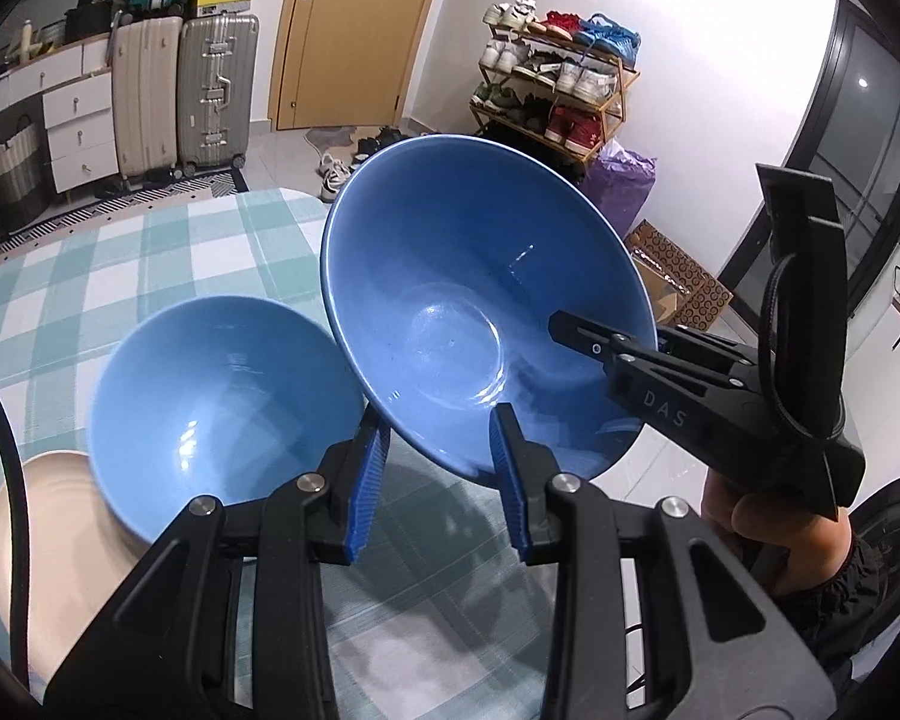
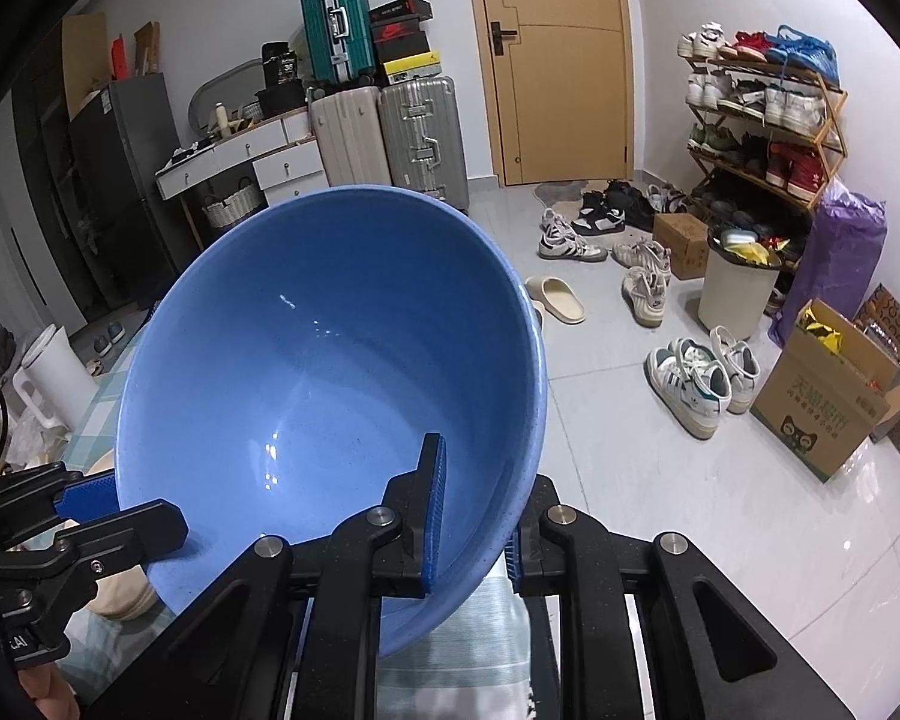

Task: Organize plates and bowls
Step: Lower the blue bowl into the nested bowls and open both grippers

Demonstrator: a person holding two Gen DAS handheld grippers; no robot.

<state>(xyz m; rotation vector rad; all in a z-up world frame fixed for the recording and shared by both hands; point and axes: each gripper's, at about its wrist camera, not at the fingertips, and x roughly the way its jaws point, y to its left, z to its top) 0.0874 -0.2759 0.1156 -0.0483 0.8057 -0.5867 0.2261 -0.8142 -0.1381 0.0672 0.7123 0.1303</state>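
Gripping one big blue bowl by its rim, my left gripper and right gripper both stood clenched on it, tilted above the checked table. I judged it might slip and strike the second bowl beyond.

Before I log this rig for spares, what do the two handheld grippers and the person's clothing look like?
Both are matte black linkage frames with silver pivot bolts and ribbed blue pads on the jaws. The left gripper has a black cable looping past at the left of its view. The right gripper carries the raised letters DAS on its side and a black cable looped near its rear mount. The person wears dark clothing.
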